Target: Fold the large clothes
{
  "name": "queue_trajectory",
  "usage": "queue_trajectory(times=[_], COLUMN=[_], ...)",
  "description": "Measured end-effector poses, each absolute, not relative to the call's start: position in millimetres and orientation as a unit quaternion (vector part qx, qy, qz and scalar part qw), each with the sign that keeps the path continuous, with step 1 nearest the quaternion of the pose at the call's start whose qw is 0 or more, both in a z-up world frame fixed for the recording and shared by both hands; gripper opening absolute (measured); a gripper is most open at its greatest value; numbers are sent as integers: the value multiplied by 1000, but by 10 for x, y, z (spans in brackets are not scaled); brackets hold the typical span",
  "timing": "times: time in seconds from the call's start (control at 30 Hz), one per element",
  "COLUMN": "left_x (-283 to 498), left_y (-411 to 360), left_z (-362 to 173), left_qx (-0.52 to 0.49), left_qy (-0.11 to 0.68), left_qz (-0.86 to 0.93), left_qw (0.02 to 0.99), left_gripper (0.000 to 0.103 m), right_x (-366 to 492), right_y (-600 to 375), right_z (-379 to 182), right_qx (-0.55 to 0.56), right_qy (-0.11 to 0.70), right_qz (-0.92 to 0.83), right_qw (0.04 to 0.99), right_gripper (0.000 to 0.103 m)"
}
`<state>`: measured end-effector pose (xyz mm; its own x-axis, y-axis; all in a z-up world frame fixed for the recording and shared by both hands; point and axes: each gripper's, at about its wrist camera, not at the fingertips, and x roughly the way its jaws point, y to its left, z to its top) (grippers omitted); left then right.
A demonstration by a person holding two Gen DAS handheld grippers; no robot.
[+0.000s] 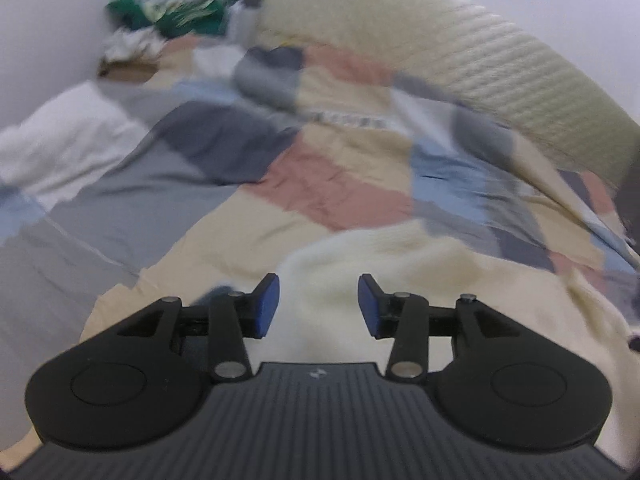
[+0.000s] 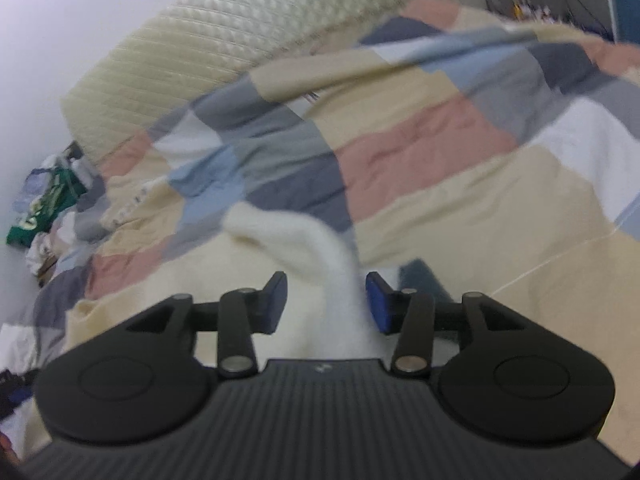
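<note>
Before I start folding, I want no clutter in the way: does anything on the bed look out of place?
Yes. A jumbled heap of green and white items sits at the far corner of the patchwork quilt against the wall, too blurred to identify. The cream garment lies bunched, one part rising between the open right gripper fingers.

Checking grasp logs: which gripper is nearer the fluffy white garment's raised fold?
Right. The right gripper has the fluffy white garment's raised fold standing between its open fingers. The left gripper is open over a flatter part.
</note>
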<state>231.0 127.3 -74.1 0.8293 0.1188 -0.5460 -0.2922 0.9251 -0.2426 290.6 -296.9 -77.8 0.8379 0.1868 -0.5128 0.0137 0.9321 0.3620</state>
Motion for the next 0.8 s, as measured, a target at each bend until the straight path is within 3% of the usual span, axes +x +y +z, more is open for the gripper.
queue_trajectory(times=[0.4,0.63,0.8], left_x=[2011,2244,2233], left_y=[478,537,511], left_z=[-818,-1236,-1215], left_qx=[-72,-73,-67], left_qy=[314,373,377], left_qz=[31,44,50], left_qw=[946,924,922], left_gripper=[50,50,50], right_x=[2352,2637,2811], right_y=[-2420,-2269,-2201], right_z=[-519,-922,-1195], right_qx=[45,38,52], right_qy=[235,319,354], right_qz=[125,146,145], right_qw=[963,936,922], right_gripper=[46,45,45])
